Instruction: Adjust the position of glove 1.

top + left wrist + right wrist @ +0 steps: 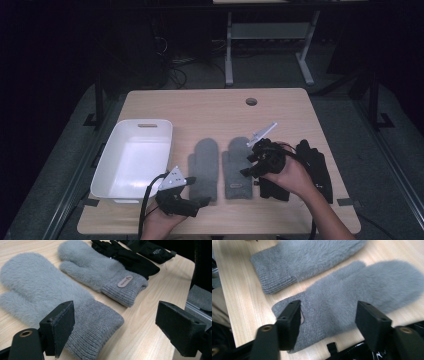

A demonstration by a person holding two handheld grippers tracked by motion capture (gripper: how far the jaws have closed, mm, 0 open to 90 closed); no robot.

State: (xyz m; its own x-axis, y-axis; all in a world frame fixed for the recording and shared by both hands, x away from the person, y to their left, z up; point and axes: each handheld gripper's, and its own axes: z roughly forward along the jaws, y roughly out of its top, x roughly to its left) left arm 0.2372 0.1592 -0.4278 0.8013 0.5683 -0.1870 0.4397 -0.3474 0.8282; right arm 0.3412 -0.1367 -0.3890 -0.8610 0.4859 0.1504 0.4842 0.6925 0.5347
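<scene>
My left gripper (pixel 192 192) sits low with jaws spread wide; my right gripper (pixel 248 164) hovers tilted down, jaws apart.

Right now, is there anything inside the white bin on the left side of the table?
No. In the high view the white bin shows a bare white floor, while both grey mittens lie on the table beside it.

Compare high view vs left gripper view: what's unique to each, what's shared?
High view alone: the white bin at the table's left, the round hole near the far edge, both hands, and the right hand-held gripper over the right grey mitten. Left gripper view alone: the tan label on that mitten's ribbed cuff, and the left hand-held gripper jaws standing open. Both: two grey mittens, black gloves, wooden table.
</scene>
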